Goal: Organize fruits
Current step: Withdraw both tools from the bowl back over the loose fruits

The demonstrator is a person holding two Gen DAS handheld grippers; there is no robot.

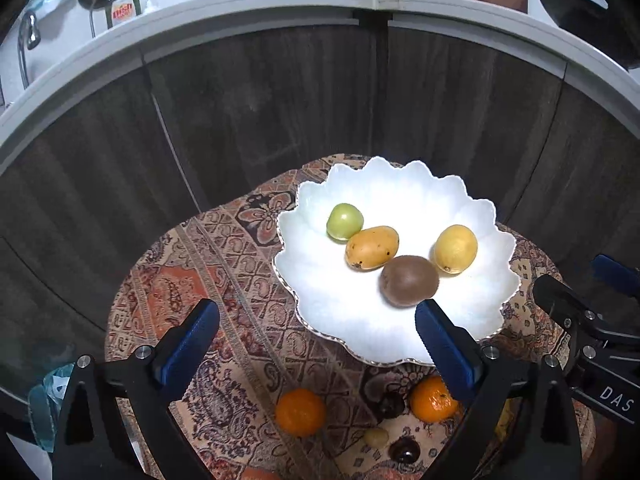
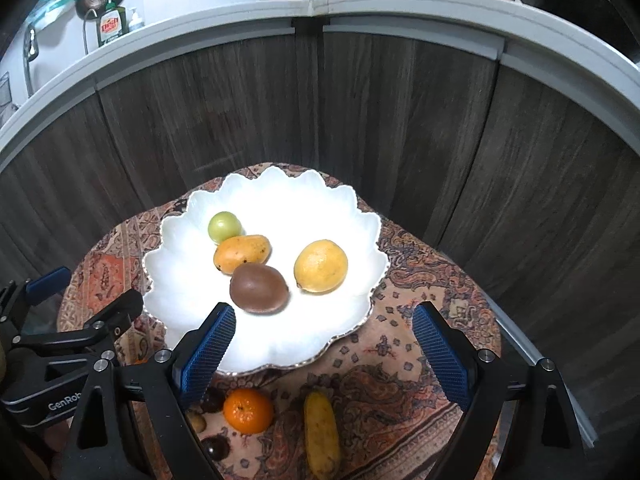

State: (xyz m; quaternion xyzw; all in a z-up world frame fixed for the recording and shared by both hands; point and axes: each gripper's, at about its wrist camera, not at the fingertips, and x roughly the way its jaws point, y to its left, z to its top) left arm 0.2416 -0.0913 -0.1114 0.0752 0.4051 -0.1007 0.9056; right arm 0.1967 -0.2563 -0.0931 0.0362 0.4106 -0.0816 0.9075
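Both your left gripper (image 1: 316, 332) and right gripper (image 2: 324, 336) have jaws spread wide with nothing in them, hovering near the white scalloped plate (image 2: 280, 200) holding the kiwi (image 2: 259, 289), while two oranges (image 1: 300, 412) sit on the near surface (image 1: 168, 288).

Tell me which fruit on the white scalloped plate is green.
The small round green fruit at the plate's far left, touching the oblong orange-yellow mango. The others are yellow or brown.
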